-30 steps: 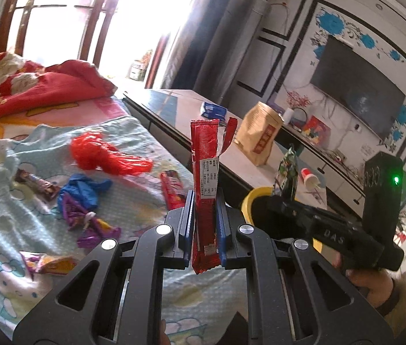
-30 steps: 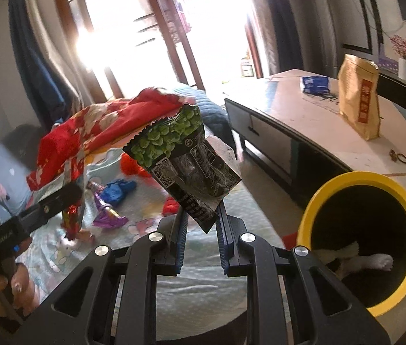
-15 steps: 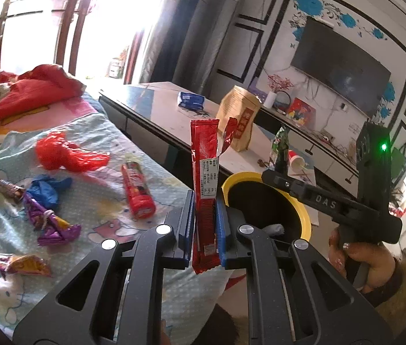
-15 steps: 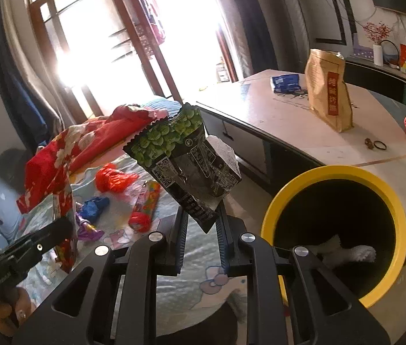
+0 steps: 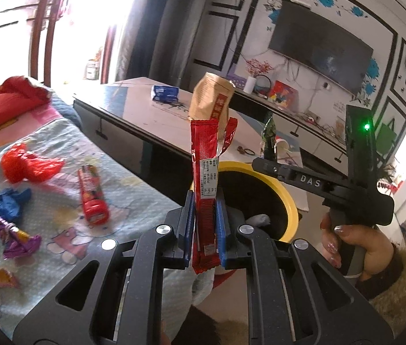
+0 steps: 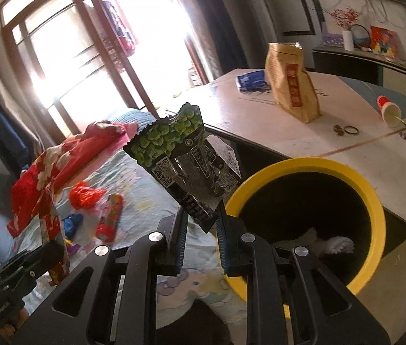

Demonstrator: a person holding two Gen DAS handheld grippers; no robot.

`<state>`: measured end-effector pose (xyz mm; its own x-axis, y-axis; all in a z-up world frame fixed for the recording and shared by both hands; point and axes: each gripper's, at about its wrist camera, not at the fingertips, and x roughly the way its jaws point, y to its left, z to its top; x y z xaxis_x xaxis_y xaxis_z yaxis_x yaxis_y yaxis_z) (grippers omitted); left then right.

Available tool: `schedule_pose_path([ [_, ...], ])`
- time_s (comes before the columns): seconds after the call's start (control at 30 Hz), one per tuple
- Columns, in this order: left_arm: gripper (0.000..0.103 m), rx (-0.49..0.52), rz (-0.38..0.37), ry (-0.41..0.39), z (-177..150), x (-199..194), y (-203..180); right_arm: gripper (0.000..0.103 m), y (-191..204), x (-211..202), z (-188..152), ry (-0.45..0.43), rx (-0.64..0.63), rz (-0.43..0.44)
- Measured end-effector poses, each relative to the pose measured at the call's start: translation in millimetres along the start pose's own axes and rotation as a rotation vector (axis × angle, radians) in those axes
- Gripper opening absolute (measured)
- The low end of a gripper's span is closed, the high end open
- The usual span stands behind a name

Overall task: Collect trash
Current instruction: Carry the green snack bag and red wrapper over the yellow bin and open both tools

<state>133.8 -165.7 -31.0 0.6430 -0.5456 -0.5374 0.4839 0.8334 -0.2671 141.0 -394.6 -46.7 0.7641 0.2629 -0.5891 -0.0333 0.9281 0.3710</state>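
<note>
indoors, a bed (image 5: pixel 67 143) under a pale cartoon-print sheet spreads to the left of both grippers, and a long low table (image 6: pixel 332 120) runs across beyond their fingertips. just past and to the right of the tips stands a black trash bin with a yellow rim (image 6: pixel 375 215), with some white scraps lying at its bottom. on the table, well beyond the bin, a tan paper bag (image 6: pixel 292 86) stands upright near a flat blue packet (image 6: pixel 250 80). the left gripper (image 5: pixel 205 224) is clamped on a long red wrapper (image 5: pixel 205 178), which stands upright between its blue pads with the torn top flapping to one side. the right gripper (image 6: pixel 200 230) holds a black-and-green snack bag (image 6: pixel 182 161) by its lower corner, jaws narrow, the bag tilting up and left of the tips, beside the bin's near rim. in the left wrist view the person's right hand (image 5: pixel 355 244), in a fuzzy sleeve, grips the other tool's handle just right of the bin. still on the sheet, left of the tips, lie a crumpled red wrapper (image 5: pixel 27 164), a red tube-shaped packet (image 5: pixel 92 192), a blue wrapper (image 5: pixel 11 202) and a purple wrapper (image 5: pixel 15 238).
</note>
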Motion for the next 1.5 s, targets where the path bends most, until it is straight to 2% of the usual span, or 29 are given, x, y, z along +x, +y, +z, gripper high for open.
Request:
schedule_pose_path([
  [0.4,0.009,0.056,-0.02,0.026,4.9,28.2,-25.0,0.018,-46.7,-7.0,-5.3,-0.012,0.089,-0.06],
  [0.9,0.009,0.093,-0.068,0.066,10.0,72.9,-46.7,0.018,-93.6,2.7,-19.9,0.013,0.168,-0.133],
  [1.37,0.009,0.111,-0.083,0.157,3.7,130.2,-52.3,0.021,-119.6,16.5,-37.9,0.067,0.225,-0.149],
  [1.5,0.009,0.139,-0.082,0.164,2.9,143.5,-56.9,0.025,-126.5,18.2,-39.9,0.08,0.25,-0.143],
])
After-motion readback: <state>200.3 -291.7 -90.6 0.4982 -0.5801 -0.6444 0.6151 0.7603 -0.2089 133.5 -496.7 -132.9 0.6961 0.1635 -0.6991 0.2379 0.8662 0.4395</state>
